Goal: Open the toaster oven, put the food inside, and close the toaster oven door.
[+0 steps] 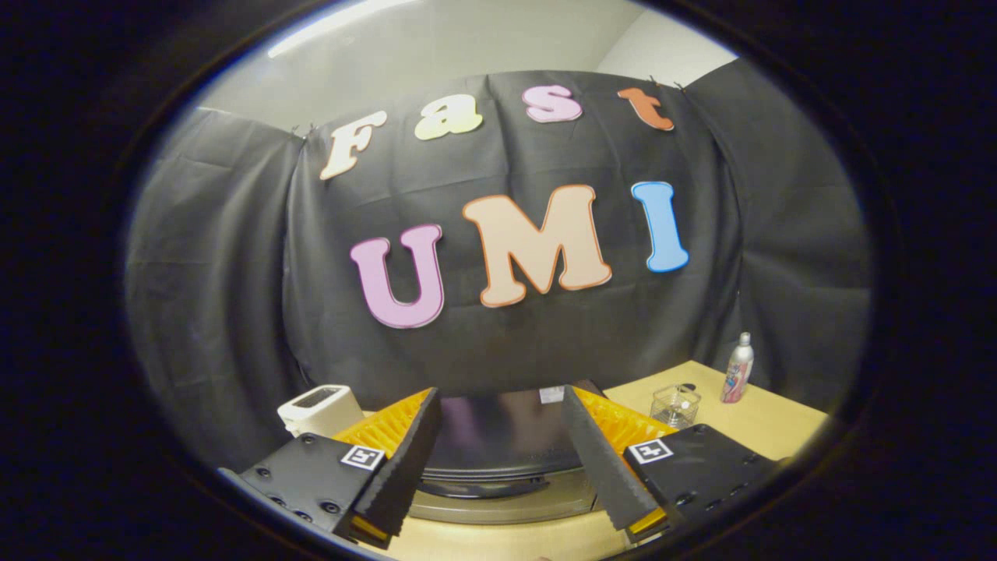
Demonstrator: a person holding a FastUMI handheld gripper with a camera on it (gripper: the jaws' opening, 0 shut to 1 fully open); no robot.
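- My claw (498, 460) was spread wide and held nothing; both ridged black fingers (405, 460) angled out, with the toaster oven framed in the gap between them.
- Toaster oven (498, 436) sat just ahead of the fingers, dark and glossy top facing me, its curved front and a dark handle-like band low between the fingertips. Door looked closed, so I judged the opening step was not yet done.
- I held the claw high and centred over the oven, likely lining up on the door handle; fingers wide to leave room to drop around it.
- Food: couldn't pick it out anywhere, can't tell where it was.
- Left of the oven, a small white appliance (319, 409) with a slot on top, near the left finger, apart from the oven.
- Right and farther back, a small clear wire-framed container (675, 405), and beyond it an upright spray bottle (738, 368) with a silver cap, both well clear of my path.
- Desk (771, 425) was light wood, flat, uncluttered at the right.
- Black cloth wall (218, 273) closed the booth behind; pale ceiling above.
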